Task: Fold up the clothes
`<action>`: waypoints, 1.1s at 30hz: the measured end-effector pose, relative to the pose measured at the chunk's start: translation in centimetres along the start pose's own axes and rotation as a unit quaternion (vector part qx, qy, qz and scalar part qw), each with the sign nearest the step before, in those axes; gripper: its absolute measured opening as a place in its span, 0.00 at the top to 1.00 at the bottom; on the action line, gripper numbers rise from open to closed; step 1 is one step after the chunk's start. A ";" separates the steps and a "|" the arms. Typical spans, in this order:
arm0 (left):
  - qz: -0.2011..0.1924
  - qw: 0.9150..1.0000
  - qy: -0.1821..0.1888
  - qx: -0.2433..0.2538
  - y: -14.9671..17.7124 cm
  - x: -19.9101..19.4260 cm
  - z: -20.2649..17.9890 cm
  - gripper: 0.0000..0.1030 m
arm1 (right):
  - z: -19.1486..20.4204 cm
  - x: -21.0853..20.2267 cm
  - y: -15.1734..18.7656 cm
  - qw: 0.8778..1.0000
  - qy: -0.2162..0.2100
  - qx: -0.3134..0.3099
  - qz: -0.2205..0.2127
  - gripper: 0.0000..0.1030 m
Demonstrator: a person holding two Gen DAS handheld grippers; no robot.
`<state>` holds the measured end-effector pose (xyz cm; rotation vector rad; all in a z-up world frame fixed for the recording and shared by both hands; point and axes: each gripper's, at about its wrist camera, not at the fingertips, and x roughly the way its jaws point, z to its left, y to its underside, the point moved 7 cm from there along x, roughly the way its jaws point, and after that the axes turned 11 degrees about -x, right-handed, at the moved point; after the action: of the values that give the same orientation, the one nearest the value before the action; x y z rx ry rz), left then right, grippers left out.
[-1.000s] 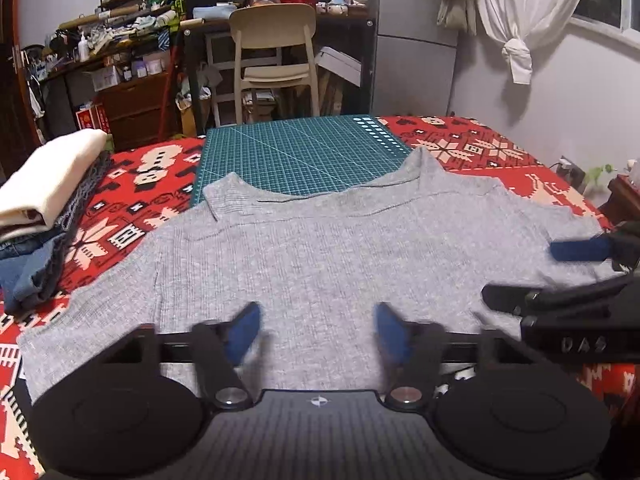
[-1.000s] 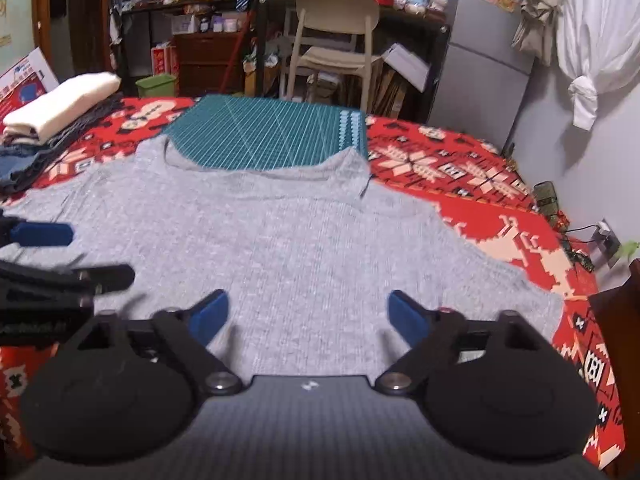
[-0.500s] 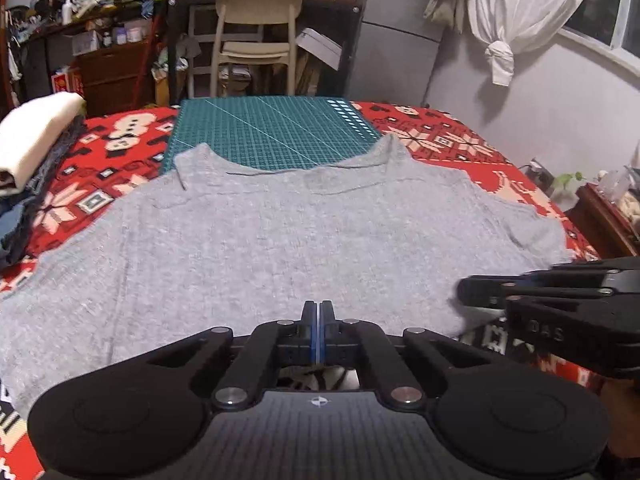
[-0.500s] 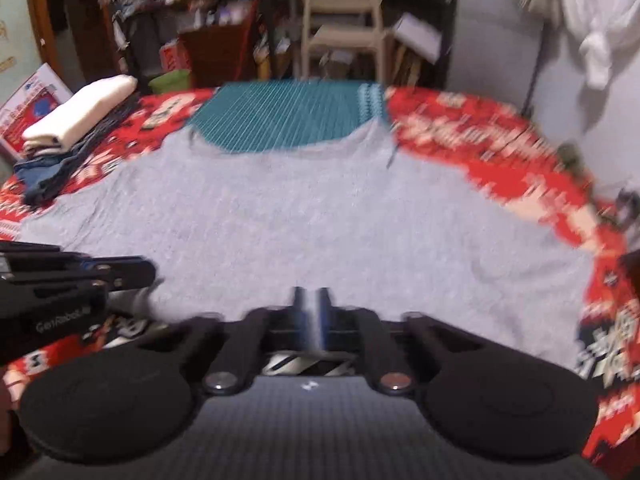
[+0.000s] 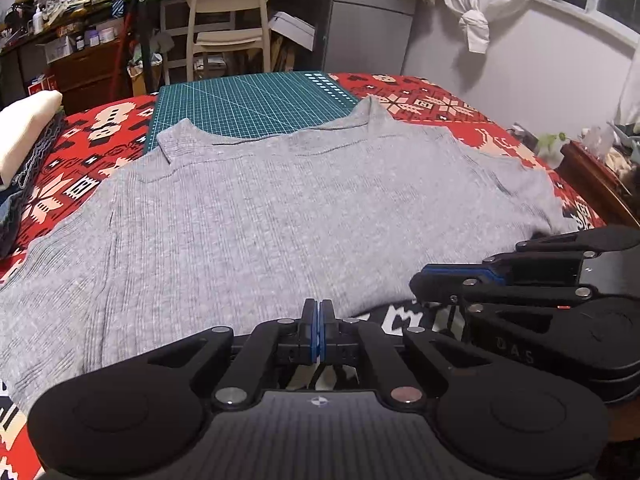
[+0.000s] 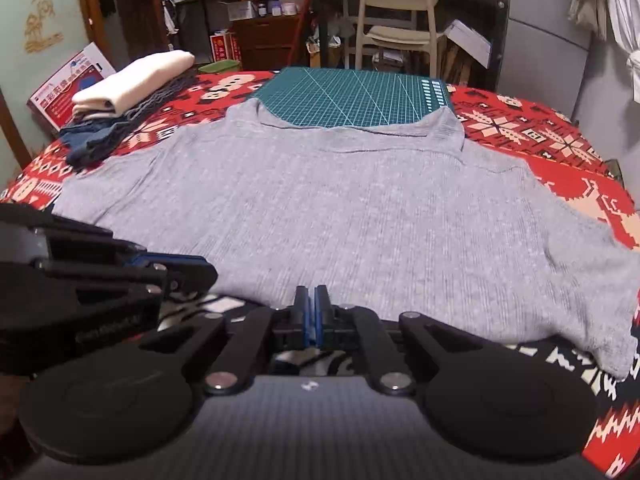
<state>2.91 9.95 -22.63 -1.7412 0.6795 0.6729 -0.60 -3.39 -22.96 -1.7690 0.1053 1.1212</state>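
A grey ribbed top [image 5: 280,208] lies spread flat on the red patterned cover [image 5: 440,108], collar at the far side and sleeves out to both sides. My left gripper [image 5: 319,306] is shut at the near hem, left of centre, with the fabric edge pinched between its blue pads. My right gripper [image 6: 311,294] is shut on the same hem [image 6: 360,312] further right. Each gripper shows side-on in the other's view: the right gripper [image 5: 420,280] and the left gripper [image 6: 208,274], both low over the hem.
A green cutting mat [image 5: 248,100] lies under the collar at the far edge. A stack of folded clothes [image 6: 132,80] sits at the far left. Beyond the surface stand a cream chair [image 5: 228,12] and cluttered shelves. A wooden side table [image 5: 592,176] is at the right.
Both grippers were open over the lower part of the top one second ago. They have drawn back to the near hem and shut on it.
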 end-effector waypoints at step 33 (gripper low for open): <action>0.001 0.999 0.024 -0.034 0.0 0.5 0.6 0.97 | -2.1 -0.3 -0.6 0.999 0.033 0.001 -0.010 0.93</action>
<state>3.18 10.43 -23.13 -1.8243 0.6988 0.6624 0.89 -4.86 -22.13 -1.8017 0.1297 1.0483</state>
